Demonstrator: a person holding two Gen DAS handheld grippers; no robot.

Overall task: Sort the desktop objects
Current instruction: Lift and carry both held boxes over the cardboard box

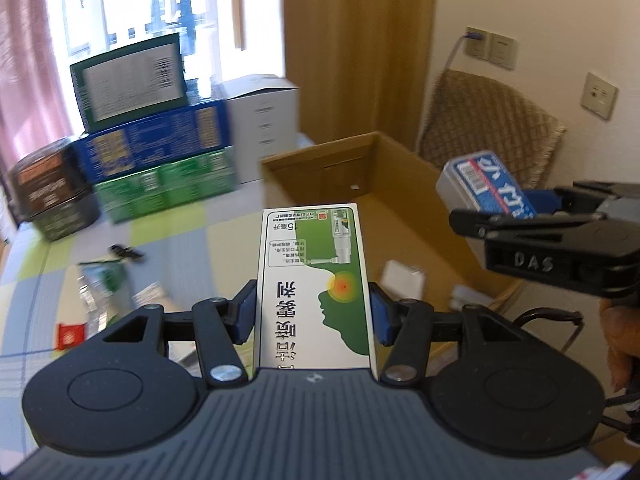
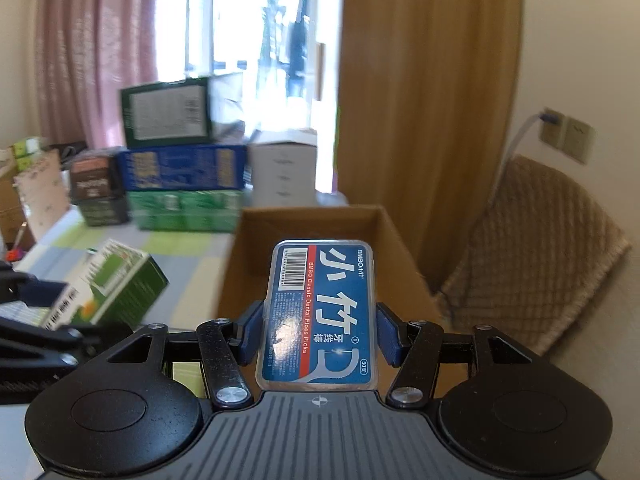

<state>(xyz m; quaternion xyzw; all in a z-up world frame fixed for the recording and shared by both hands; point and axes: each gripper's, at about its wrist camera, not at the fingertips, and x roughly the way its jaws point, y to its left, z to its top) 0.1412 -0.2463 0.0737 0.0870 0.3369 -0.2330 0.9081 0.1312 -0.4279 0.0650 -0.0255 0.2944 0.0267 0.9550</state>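
Two tools are loaded, one box each. On my left tool [image 1: 312,308] the blue pads [image 1: 245,312] press the long sides of a white and green medicine box [image 1: 314,276], which lies flat between them with its printed face up and its far end pointing at the cardboard box [image 1: 320,160]. My right tool [image 2: 320,330] is closed on a blue dental floss box [image 2: 322,312], label up, barcode at the far end, both pads against its sides.

That open cardboard box sits on the right part of the surface [image 1: 180,224], its far wall upright. Inside I can make out a small white packet [image 1: 402,280] on the brown floor and another pale item nearer the right wall, too blurred to name. From the left camera the right tool [image 1: 516,216] comes in from the right with the floss box [image 1: 486,184] held above the cardboard box's right side. From the right camera the medicine box [image 2: 116,284] shows at the left, tilted, above the surface just beside the cardboard box's [image 2: 308,220] left wall.

On the checked cloth to the left lie a crumpled clear wrapper [image 1: 100,288], a small red packet [image 1: 72,336] and a black clip [image 1: 126,253]. Farther back stands a stack of cartons [image 1: 148,128], green on blue on green, with a white carton [image 1: 264,120] to its right.
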